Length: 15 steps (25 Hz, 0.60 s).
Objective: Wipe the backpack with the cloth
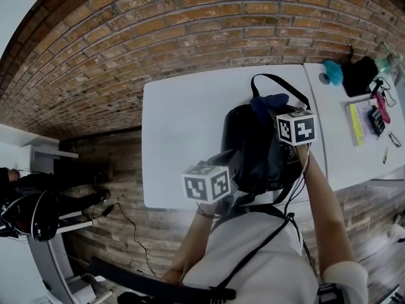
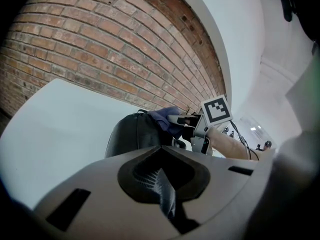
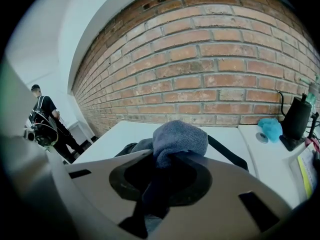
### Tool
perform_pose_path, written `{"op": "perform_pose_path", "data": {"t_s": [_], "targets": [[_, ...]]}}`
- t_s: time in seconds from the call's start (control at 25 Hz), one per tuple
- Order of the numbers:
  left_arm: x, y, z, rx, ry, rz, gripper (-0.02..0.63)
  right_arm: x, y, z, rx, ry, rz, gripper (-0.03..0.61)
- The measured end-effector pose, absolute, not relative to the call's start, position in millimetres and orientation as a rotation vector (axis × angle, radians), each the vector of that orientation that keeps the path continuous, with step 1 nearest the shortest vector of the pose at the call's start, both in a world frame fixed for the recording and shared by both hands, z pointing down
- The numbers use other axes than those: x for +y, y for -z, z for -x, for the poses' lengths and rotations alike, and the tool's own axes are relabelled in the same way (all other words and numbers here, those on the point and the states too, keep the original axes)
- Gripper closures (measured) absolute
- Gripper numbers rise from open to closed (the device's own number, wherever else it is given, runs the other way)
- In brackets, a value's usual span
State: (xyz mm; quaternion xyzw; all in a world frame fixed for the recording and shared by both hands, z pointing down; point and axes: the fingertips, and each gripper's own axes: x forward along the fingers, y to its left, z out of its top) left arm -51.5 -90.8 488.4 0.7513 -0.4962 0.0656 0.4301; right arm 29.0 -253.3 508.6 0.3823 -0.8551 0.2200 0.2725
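Observation:
A black backpack [image 1: 253,151] stands on the white table [image 1: 183,125] near its front edge. My right gripper [image 1: 278,111] is shut on a blue-grey cloth [image 1: 269,102] and holds it on the top of the bag, by the carry straps. The cloth [image 3: 180,136] bulges out of the shut jaws in the right gripper view, with the backpack [image 3: 131,147] just beyond. My left gripper [image 1: 229,168] is at the bag's near left side, shut on a dark strip of it. The left gripper view shows the backpack [image 2: 131,134], the cloth [image 2: 167,118] and the right gripper [image 2: 187,121].
A second white table [image 1: 354,151] adjoins on the right with a black kettle [image 1: 359,75], a teal cloth [image 1: 333,72], papers and small items [image 1: 370,120]. A brick wall [image 3: 210,74] runs behind. A person [image 3: 44,116] in dark clothes stands at the left.

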Motion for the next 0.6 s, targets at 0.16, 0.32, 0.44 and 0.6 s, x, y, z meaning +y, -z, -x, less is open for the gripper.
{"op": "perform_pose_path", "data": {"t_s": [0.16,0.32,0.44,0.6], "targets": [[-90.5,-488.5,49.6,-1.233,-0.166,-1.877,0.609,-250.6,-509.5,-29.5,-2.301,-0.599,-1.02,0.505],[-89.8,-488.8,49.5,-1.232,-0.167,-1.878,0.61,-245.8,-509.7,-30.4,-2.298,-0.587,-1.005,0.505],[-89.7,-488.2,49.9,-1.234,-0.166,-1.877,0.611,-243.2,-509.9,-31.5,-2.297,-0.585,-1.002,0.505],[-89.1,-488.2,50.7,-1.24,-0.165,-1.874,0.611,-238.1,-510.2,-32.5,-2.3,-0.585,-0.99,0.505]]}}
